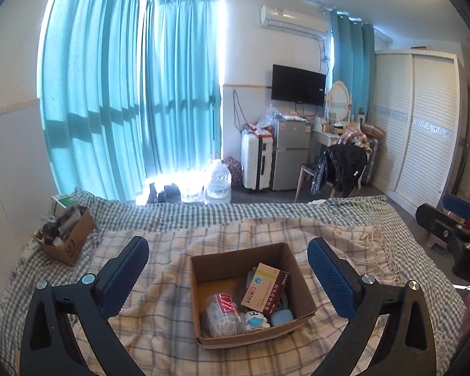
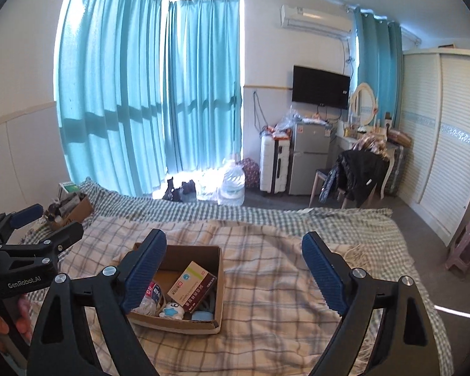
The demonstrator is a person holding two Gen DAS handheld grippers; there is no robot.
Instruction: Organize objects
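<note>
An open brown cardboard box (image 1: 203,282) sits on the checked beige-and-grey blanket (image 1: 159,338) spread over the bed, and it already holds a handful of small things: a pink-and-white medicine carton with red print (image 1: 266,285) leaning against the far right inner wall, a clear round plastic tub with a red label (image 1: 224,315) lying on its side at the near left corner, a small white-and-blue star-shaped toy (image 1: 256,319) against the near wall, and a pale blue rounded case (image 1: 281,317) beside it. The left gripper (image 1: 228,269) hovers above the box with its blue-padded fingers spread wide, one on each side of the carton and nothing between them. The right gripper (image 2: 235,269) is likewise released and empty, held a little to the right of the box, with its left pad overlapping the box's near corner in its own view. A second, smaller cardboard box stuffed with odds and ends (image 1: 67,235) stands well apart at the far left edge of the bed. The step in hand looks like a pause between placements, or the very start of a pick. The next move probably calls for choosing one item, lowering a gripper straight down over it, and closing gently; the leaning carton seems the easiest to pinch across its thin faces.
</note>
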